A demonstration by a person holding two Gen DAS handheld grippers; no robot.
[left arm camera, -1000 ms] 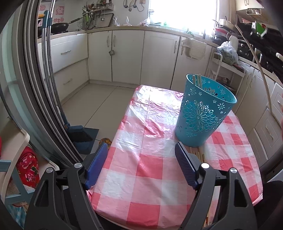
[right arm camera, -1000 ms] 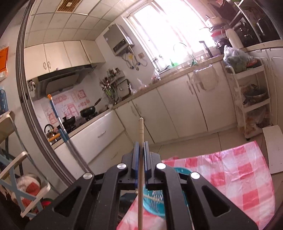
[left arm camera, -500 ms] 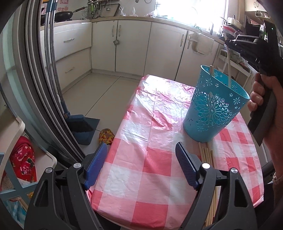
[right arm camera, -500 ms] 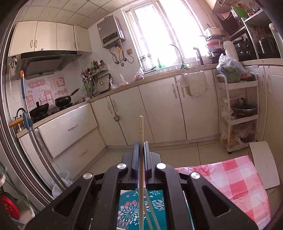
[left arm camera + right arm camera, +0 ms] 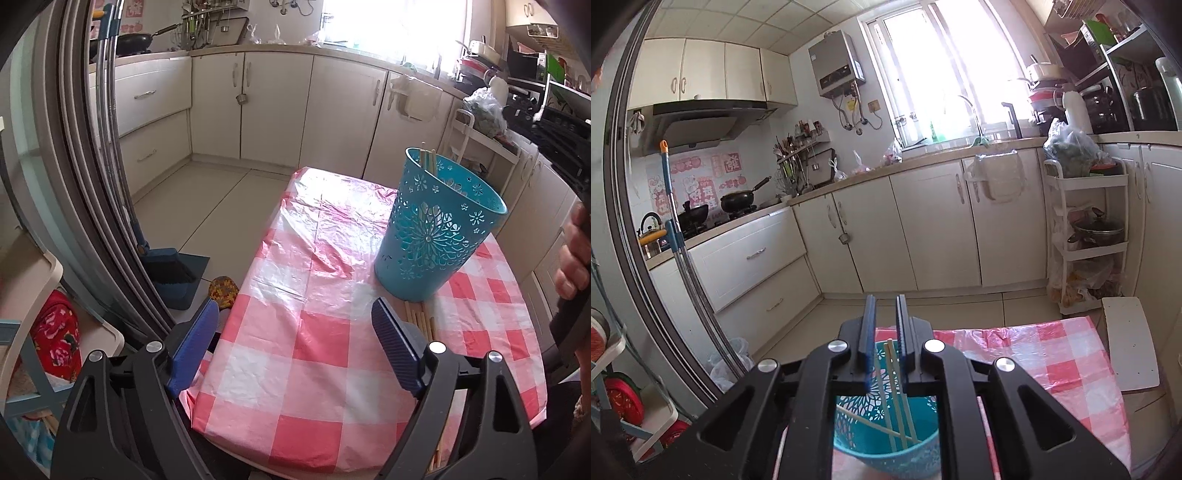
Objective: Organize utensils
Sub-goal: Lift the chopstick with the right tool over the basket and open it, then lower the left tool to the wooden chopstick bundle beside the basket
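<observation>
A teal perforated basket (image 5: pixel 439 229) stands on the pink checked tablecloth (image 5: pixel 317 332). Chopstick tips (image 5: pixel 428 158) stick out at its far rim. More loose chopsticks (image 5: pixel 419 321) lie on the cloth in front of the basket. My left gripper (image 5: pixel 295 343) is wide open and empty, low over the near table edge. My right gripper (image 5: pixel 885 325) hovers over the basket (image 5: pixel 886 443), jaws slightly apart with nothing between them. Three chopsticks (image 5: pixel 895 391) lean inside the basket below it. The right hand shows at the right edge of the left wrist view (image 5: pixel 572 266).
Cream kitchen cabinets (image 5: pixel 277 107) line the back wall. A sliding door frame (image 5: pixel 74 184) stands at the left with a dustpan and brush (image 5: pixel 173 273) at its foot. A white rack (image 5: pixel 1086 236) with pots stands right of the table. A white board (image 5: pixel 1130 350) lies beyond the table's far edge.
My right gripper has opened and let go of the chopstick, which has dropped into the basket. The left gripper has stayed open and shifted a little.
</observation>
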